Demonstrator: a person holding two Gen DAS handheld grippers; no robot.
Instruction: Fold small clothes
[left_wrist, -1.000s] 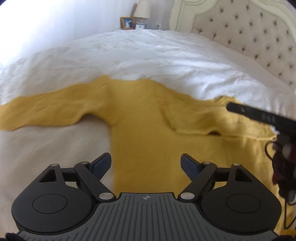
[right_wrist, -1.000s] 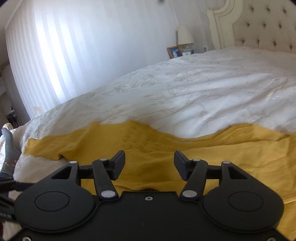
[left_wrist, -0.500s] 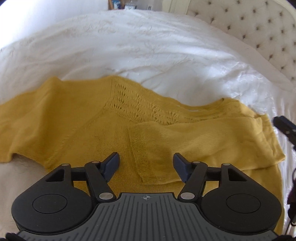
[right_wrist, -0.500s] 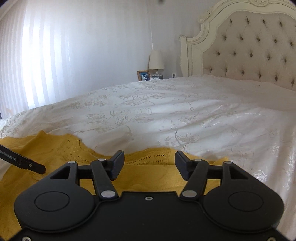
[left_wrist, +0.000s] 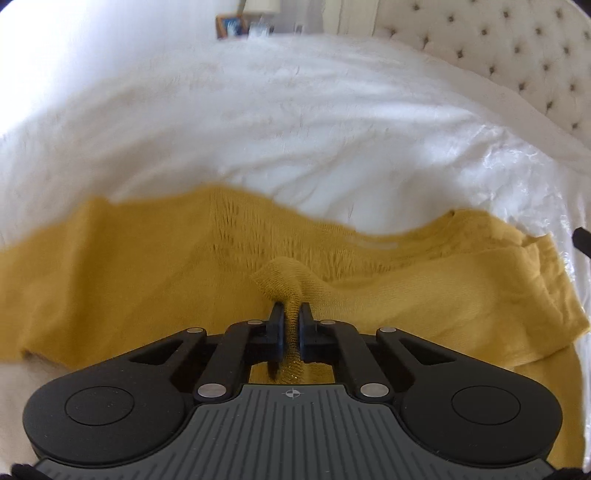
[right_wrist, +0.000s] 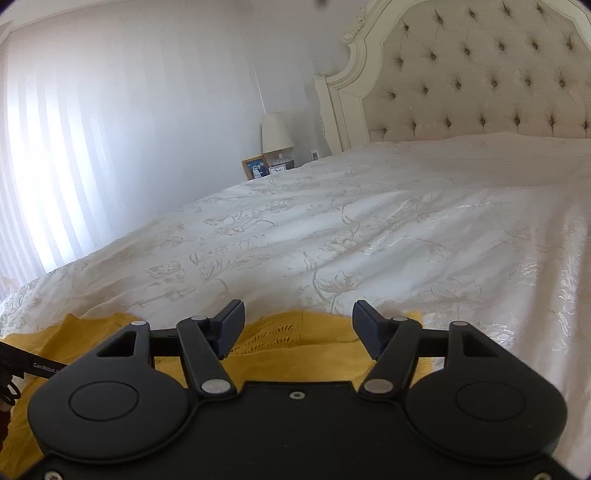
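Observation:
A mustard-yellow knit sweater (left_wrist: 147, 280) lies spread on the white bedspread (left_wrist: 295, 122). One sleeve is folded across its body. My left gripper (left_wrist: 291, 314) is shut on the cuff of that folded sleeve (left_wrist: 282, 280) and lifts it into a small peak. In the right wrist view my right gripper (right_wrist: 298, 319) is open and empty, just above the sweater's far edge (right_wrist: 295, 332). A black part of the left gripper (right_wrist: 33, 365) shows at the left edge there.
The white floral bedspread (right_wrist: 369, 240) stretches ahead to a tufted cream headboard (right_wrist: 480, 74). A lamp (right_wrist: 275, 133) and a photo frame (right_wrist: 255, 168) stand on a bedside table beyond the bed. Bright curtains (right_wrist: 74, 147) fill the left.
My left gripper has closed on the folded sleeve's cuff, which now bunches up between its fingers. My right gripper has stayed open and swung right to face the headboard.

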